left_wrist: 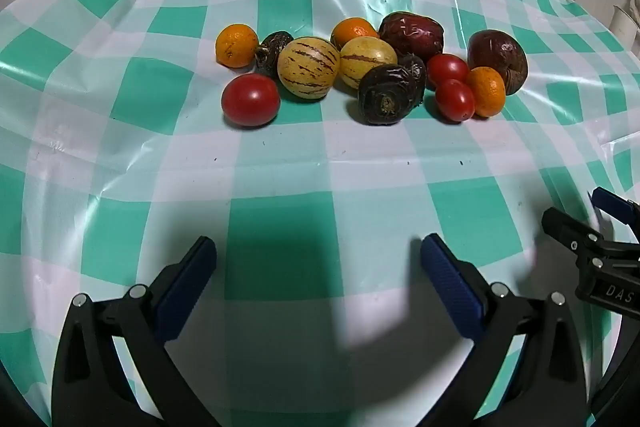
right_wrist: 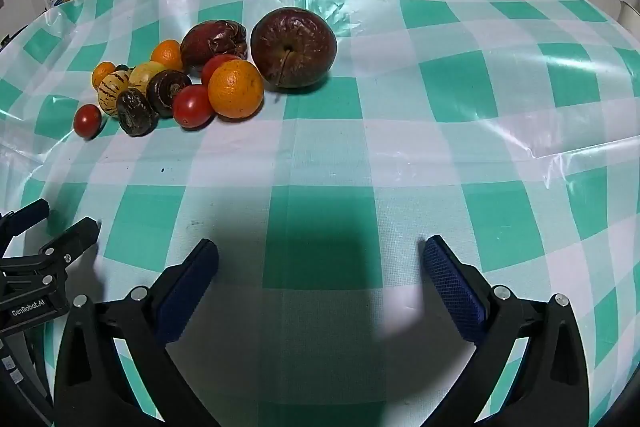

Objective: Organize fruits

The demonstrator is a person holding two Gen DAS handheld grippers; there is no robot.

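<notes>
Mixed fruits lay clustered mid-frame on the checked counter (left_wrist: 120, 187); cherry tomato (left_wrist: 250, 99) soft, smooth, best pinched across its middle. Left hand-held gripper (left_wrist: 318, 259) and right hand-held gripper (right_wrist: 320, 261) gaped wide, empty.

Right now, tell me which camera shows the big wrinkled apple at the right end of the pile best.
The right wrist view: the wrinkled apple stands large and unobstructed, its stem hollow facing the camera. The left wrist view shows it smaller, near the right side, with an orange covering its lower left.
</notes>
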